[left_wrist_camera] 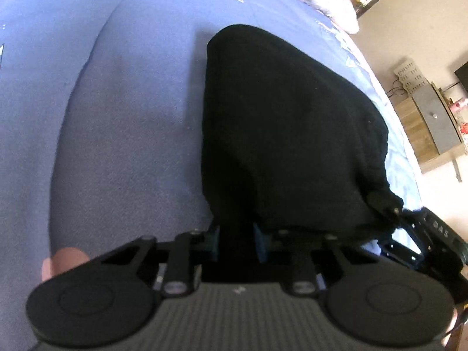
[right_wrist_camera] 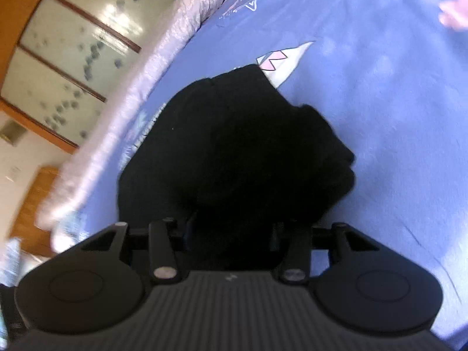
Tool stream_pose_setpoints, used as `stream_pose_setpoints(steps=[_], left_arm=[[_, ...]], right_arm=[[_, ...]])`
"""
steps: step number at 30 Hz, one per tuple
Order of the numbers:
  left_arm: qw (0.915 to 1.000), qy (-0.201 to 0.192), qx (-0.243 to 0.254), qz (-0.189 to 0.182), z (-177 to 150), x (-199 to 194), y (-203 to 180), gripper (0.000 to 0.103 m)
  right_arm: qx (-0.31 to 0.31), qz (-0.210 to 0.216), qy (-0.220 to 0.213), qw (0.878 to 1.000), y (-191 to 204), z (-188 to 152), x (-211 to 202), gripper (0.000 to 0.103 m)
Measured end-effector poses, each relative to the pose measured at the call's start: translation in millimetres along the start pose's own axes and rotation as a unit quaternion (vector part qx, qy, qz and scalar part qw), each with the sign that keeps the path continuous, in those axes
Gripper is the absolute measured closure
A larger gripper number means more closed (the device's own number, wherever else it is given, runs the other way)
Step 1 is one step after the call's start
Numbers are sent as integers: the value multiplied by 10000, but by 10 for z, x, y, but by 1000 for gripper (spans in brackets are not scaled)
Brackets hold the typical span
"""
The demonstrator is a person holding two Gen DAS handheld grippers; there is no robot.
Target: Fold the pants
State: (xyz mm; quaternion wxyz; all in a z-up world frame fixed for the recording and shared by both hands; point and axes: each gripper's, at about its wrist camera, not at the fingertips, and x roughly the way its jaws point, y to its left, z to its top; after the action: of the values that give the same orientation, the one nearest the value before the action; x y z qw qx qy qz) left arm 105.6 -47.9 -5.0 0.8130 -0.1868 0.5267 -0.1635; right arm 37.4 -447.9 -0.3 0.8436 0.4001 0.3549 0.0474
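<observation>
The black pants lie as a folded bundle on the blue bedspread. My left gripper is at the bundle's near edge, its blue pads close together with black cloth pinched between them. In the right wrist view the pants form a dark heap straight ahead. My right gripper stands open at the heap's near edge, fingers wide apart, with cloth lying between them and not pressed. The right gripper's black housing shows at the pants' right corner in the left wrist view.
The bed's pale quilted border runs along its edge. Beyond it are a wooden cabinet with glass doors and a grey-fronted wooden unit against the wall. A person's hand blurs at the far right.
</observation>
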Motion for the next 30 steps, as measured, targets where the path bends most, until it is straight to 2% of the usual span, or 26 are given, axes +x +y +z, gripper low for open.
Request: stream_pose_setpoints(steps=[2,5,7,8,10,12,14,15,17,18,19,20,22,25,28,30], left_arm=[[10000,-13,7,-11,18,-13,0,85],[9999,-90,73,-13,1,-61,-25,85],[9998,-147,167,13,23,-58,-56,83],[9998,-116,137,34,33,-50,-53,78],[9998,-8,-181,-26,76,1,-6,45],[9987,22,-477,-171,100,12,92,41],[9978,127,-572,-302,118,53,134,35],[9975,146,-575,-371,115,69,133,29],[9982,169,-451,-346,96,112,66,28],[9991,155,-321,-244,85,130,4,32],[9997,140,-163,-139,80,150,-71,54],[9998,196,-6,-95,80,189,-140,64],[9997,224,86,10,105,214,-208,82],[9999,130,94,-26,232,72,-216,87],[9987,-412,268,-95,348,-335,-227,89],[9972,-659,354,-86,381,-646,-204,89]], right_arm=[[-71,-24,50,10000,-52,29,-135,53],[-231,-538,-467,9972,-162,77,-429,51],[-160,-625,-717,9953,-239,110,-610,51],[-96,-602,-769,9952,-272,140,-652,50],[89,-472,-772,9959,-328,218,-598,45],[275,-237,-670,9971,-409,285,-473,31],[537,-180,-457,9973,-471,321,-291,30],[651,-109,-304,9974,-489,326,-181,30],[613,-83,-131,9980,-465,276,-63,30],[439,-139,-179,9988,-396,295,-88,31],[327,-220,-179,9991,-336,291,-82,34],[277,-283,-146,9991,-281,307,-66,51],[251,-342,4,9991,-215,318,-72,58],[59,-315,-87,9994,-65,330,-216,65],[-55,65,-216,9997,163,369,-419,70],[-189,339,-227,9990,348,366,-545,81]])
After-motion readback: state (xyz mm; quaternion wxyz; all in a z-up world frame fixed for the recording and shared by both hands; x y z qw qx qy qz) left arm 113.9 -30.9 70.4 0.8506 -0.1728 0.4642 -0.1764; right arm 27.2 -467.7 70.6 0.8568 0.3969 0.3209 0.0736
